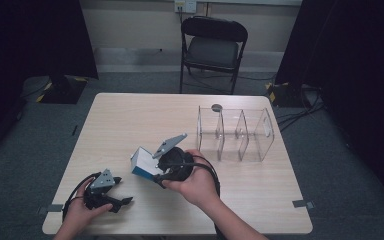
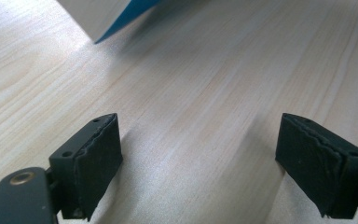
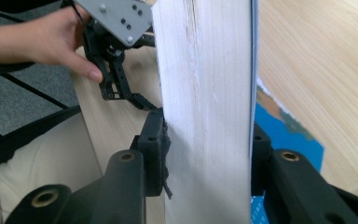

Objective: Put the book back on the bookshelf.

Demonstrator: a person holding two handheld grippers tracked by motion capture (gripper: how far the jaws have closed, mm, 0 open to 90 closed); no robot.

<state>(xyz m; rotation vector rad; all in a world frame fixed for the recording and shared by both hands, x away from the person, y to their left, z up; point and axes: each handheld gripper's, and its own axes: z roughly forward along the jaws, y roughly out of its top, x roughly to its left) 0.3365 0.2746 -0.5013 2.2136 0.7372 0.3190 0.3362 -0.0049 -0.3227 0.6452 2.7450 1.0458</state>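
High view took in the whole table (image 1: 130,115), with a clear divided organizer (image 1: 235,134) at two o'clock from the white-and-blue box (image 1: 141,163) near its centre. Right gripper view revealed the right gripper (image 3: 205,154) clamped on that box's sides. Left gripper view showed the left gripper (image 2: 200,158) resting with jaws spread, nothing between, box at eleven o'clock.

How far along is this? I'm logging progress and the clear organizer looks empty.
Done: the right gripper has clamped the thick white-and-blue book by its page edges. In hand: the book is tilted at the table centre. Left: the clear organizer holds nothing, so any placing there is still ahead. The left gripper rests open, empty.
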